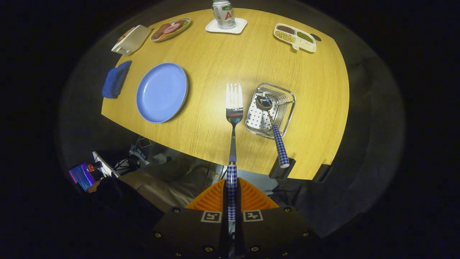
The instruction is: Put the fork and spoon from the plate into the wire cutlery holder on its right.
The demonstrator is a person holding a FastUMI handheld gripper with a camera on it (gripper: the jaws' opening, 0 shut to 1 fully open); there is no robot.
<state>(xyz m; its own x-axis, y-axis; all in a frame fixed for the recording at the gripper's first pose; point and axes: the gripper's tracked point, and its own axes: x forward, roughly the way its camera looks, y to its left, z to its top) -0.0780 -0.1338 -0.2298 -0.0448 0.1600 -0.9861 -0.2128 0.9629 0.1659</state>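
My gripper pinches the fork by its checked handle, tines just left of the holder. Stiff, light, slick metal, I judge; the spoon sits in the holder.

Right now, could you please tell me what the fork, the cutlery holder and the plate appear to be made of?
Fork, clamped by its handle in the hand-held gripper: shiny metal head, mirror glare; blue-checked handle, likely plastic or ceramic.
Cutlery holder: polished steel wire, perforated metal base.
Plate: matte blue, plastic or glazed ceramic; cannot tell.
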